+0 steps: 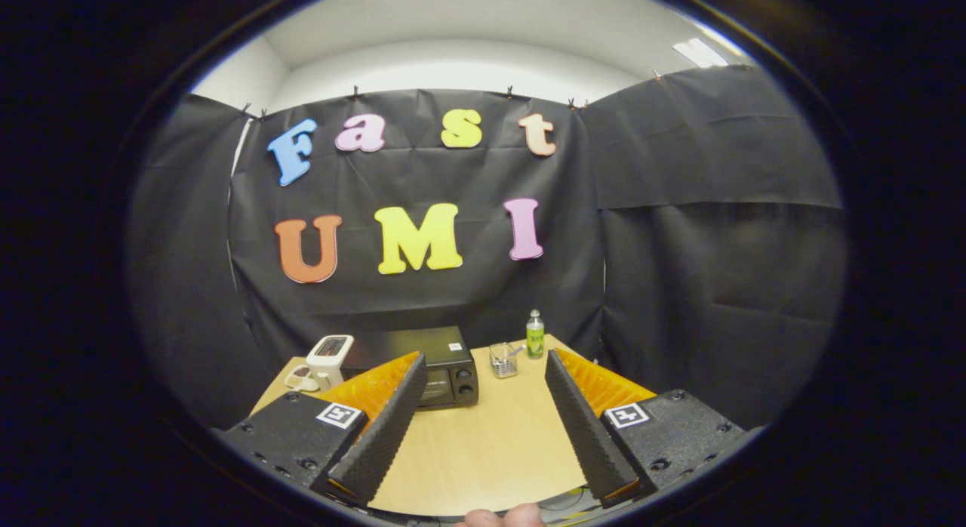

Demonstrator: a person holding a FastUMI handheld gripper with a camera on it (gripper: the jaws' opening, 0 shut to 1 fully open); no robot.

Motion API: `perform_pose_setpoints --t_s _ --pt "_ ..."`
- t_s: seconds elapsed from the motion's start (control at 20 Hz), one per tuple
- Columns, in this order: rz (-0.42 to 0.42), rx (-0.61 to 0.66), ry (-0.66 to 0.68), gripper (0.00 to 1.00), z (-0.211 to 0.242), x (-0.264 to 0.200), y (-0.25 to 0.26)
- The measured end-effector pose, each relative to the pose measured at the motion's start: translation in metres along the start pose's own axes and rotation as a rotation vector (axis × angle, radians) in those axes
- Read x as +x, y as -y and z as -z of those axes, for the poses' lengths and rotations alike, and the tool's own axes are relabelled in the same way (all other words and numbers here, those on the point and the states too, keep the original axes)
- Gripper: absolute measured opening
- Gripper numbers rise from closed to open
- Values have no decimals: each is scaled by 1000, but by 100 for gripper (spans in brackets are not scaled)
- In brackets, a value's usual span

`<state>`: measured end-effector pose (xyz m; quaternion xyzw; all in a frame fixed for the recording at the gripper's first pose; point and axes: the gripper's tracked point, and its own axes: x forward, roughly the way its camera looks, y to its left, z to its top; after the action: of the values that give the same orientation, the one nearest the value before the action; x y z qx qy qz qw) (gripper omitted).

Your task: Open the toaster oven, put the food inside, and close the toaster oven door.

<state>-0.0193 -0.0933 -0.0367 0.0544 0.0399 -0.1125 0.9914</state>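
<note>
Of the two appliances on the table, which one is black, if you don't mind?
The toaster oven, just beyond the open gripper; the small appliance beside it is white.

My claw point(483, 383) hangs spread wide above the counter point(490, 444), nothing between its fingers. Beyond the left finger sits the toaster oven point(445, 365), a kettle point(328, 361) to its left. Right of the oven stands a glass cup point(503, 359), a bottle point(535, 335) just behind it.
</note>
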Motion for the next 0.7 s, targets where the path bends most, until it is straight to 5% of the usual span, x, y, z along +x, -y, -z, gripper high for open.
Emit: perform_pose_setpoints --t_s 0.5,0.7 --pt "-140 29 1 100 20 110 -46" --pt "-214 36 -72 100 63 149 -75"
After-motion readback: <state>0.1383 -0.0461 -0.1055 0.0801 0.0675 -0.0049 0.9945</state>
